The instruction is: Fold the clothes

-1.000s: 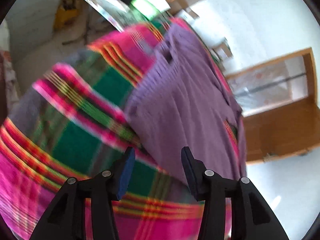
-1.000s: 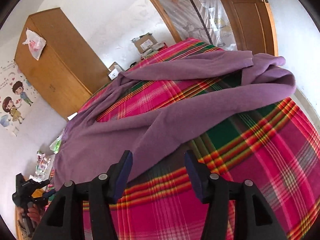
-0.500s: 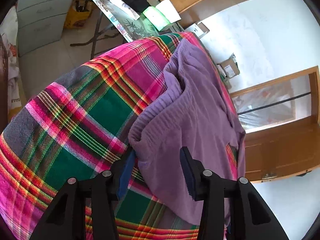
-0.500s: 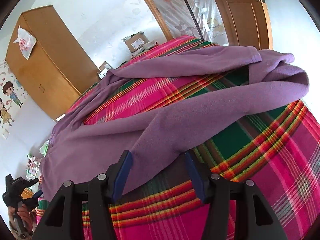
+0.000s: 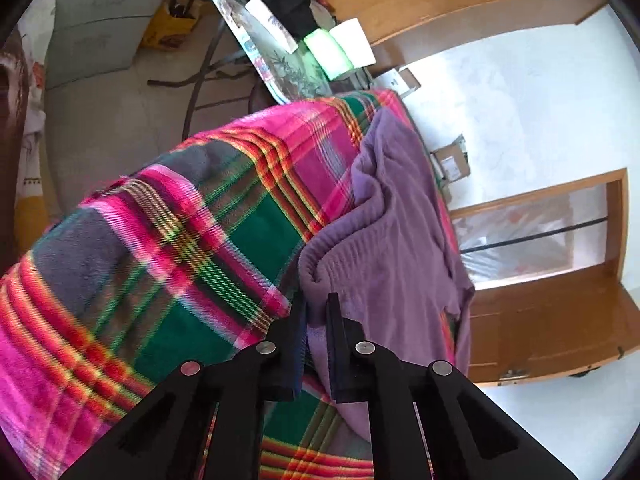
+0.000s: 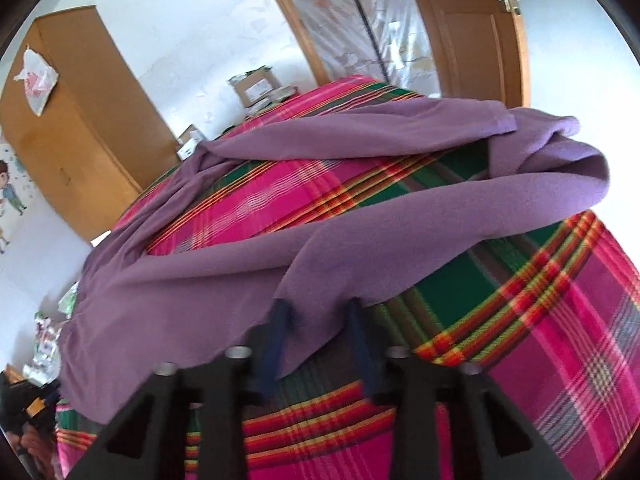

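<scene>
A purple fleece garment [image 5: 400, 220] lies spread over a bed covered by a pink, green and red plaid blanket [image 5: 180, 260]. In the left wrist view my left gripper [image 5: 318, 304] is closing on the ribbed waistband corner, and purple cloth is pinched in the narrow gap between its fingers. In the right wrist view the garment [image 6: 200, 280] stretches in two long legs across the blanket [image 6: 560, 320]. My right gripper [image 6: 318, 308] is closing at the near edge of one leg. That edge lies between its fingers, and a gap still shows.
A wooden wardrobe [image 6: 80, 120] stands at the left and a wooden door [image 6: 472, 40] at the back right. Cardboard boxes [image 6: 256, 84] sit beyond the bed. A folding table [image 5: 280, 60] with rolls and dark cloth stands past the bed's corner.
Both grippers' jaws have narrowed. The left has come forward onto the waistband corner and closed on it. The right has sunk a little over the leg's edge.
</scene>
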Action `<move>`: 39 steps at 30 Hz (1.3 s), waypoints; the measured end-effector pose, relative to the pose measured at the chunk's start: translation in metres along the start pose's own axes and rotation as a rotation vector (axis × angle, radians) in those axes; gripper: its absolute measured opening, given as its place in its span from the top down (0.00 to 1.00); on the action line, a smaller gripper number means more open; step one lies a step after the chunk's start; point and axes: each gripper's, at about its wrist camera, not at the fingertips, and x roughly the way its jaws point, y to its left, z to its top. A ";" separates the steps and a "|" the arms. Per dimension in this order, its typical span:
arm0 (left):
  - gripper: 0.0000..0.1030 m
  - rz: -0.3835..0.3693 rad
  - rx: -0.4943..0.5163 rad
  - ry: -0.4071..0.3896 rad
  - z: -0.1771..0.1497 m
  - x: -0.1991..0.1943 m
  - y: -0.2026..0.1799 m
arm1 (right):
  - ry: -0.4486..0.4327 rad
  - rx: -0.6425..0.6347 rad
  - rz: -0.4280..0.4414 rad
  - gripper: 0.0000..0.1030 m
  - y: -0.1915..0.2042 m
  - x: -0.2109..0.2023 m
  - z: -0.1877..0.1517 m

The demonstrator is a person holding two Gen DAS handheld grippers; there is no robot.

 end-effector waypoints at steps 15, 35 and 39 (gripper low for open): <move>0.91 -0.092 -0.035 -0.033 -0.009 -0.031 0.017 | -0.092 -0.006 0.085 0.96 0.004 -0.044 -0.011; 1.00 -0.026 0.015 -0.122 -0.032 -0.087 0.052 | -0.076 0.016 0.103 0.96 -0.021 -0.079 -0.038; 1.00 -0.033 0.047 -0.118 -0.033 -0.092 0.052 | -0.062 0.011 0.094 0.95 -0.021 -0.076 -0.041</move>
